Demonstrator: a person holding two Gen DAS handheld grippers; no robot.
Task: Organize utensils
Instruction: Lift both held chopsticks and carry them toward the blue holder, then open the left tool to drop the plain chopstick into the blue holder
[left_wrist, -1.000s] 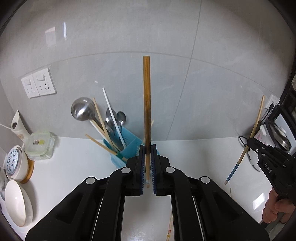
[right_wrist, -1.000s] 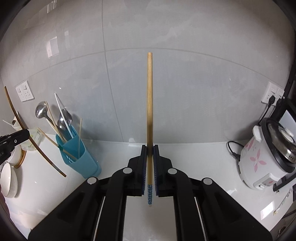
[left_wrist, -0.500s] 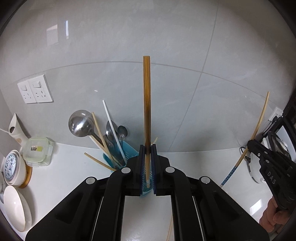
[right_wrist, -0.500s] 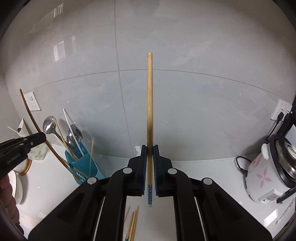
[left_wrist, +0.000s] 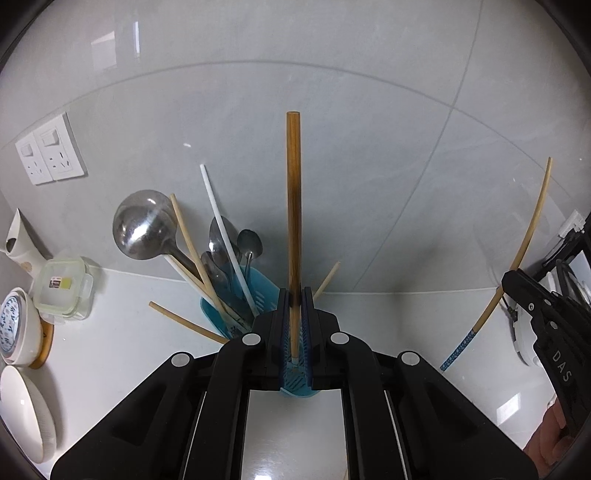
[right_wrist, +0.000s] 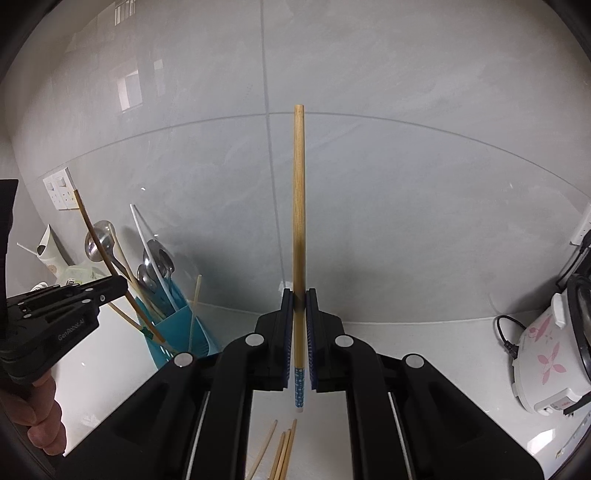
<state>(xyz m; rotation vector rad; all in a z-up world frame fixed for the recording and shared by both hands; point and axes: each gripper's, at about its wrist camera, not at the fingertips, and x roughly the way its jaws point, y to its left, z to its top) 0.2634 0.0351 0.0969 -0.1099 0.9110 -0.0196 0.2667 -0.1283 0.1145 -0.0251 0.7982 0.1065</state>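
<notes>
The blue utensil holder (left_wrist: 258, 295) now sits right under the left gripper (left_wrist: 294, 332), where a second ago it stood off to the left and farther away; across the white desk (left_wrist: 122, 332) both hands have carried their loads toward it, so I judge the drop-in step is close for the left and a little behind for the right. The right gripper (right_wrist: 299, 332) has the holder near on its left, with the wall filling more of its view than before; loose chopsticks (right_wrist: 282, 454) lie on the desk below it, so sorting is far from over. Left jaws are pressed together on a dark bamboo chopstick (left_wrist: 293, 206), upright, its lower tip over the holder's mouth; right jaws pinch a lighter chopstick (right_wrist: 298, 206) above its blue patterned end.
</notes>
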